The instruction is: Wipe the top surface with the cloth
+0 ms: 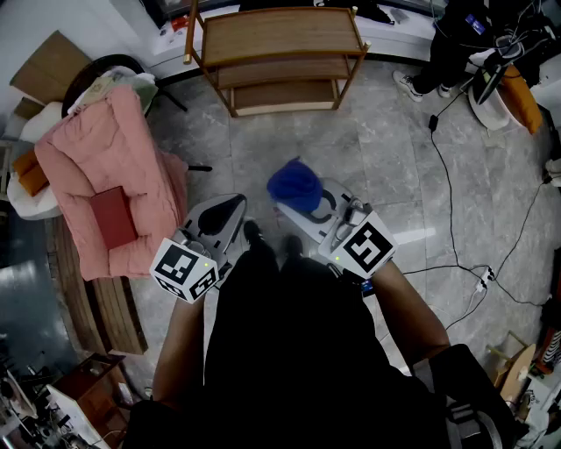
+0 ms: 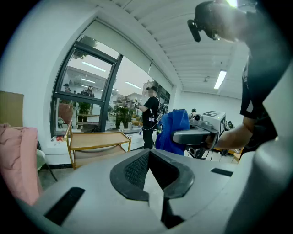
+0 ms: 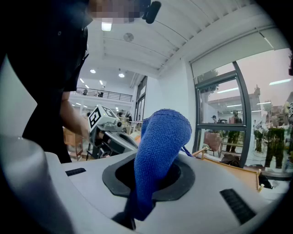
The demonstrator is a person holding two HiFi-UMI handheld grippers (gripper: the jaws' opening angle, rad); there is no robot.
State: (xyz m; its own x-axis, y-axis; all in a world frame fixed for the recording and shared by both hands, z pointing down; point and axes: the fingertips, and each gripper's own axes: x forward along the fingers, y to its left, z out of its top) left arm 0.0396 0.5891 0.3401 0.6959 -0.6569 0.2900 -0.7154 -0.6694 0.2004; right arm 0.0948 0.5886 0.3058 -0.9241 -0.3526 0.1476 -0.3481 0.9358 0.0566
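**A:** Where's the cloth, and have you got it firmly?

**B:** Your right tool (image 3: 149, 178) has its jaws closed on a fold of the blue cloth (image 3: 161, 135). Most of the cloth bunches up past the tips. That loose bulk is probably the part you want free, so it can be pressed flat on a surface.

**A:** And your other side?

**B:** Your left tool (image 2: 149, 157) has its jaws brought together on nothing. You hold it low beside the right one, so it seems to be only a spare.

**A:** Is the surface within reach?

**B:** Not from where you stand. The wooden shelf unit (image 1: 272, 35) is well ahead of you across the grey floor (image 1: 386, 149). Its top board (image 1: 279, 26) is bare, and I take that to be the surface meant. Both tools are at your waist, so no wiping has begun. You'll likely have to step closer before the cloth can touch it. The pink quilt (image 1: 123, 167) on your left is well clear of that path.
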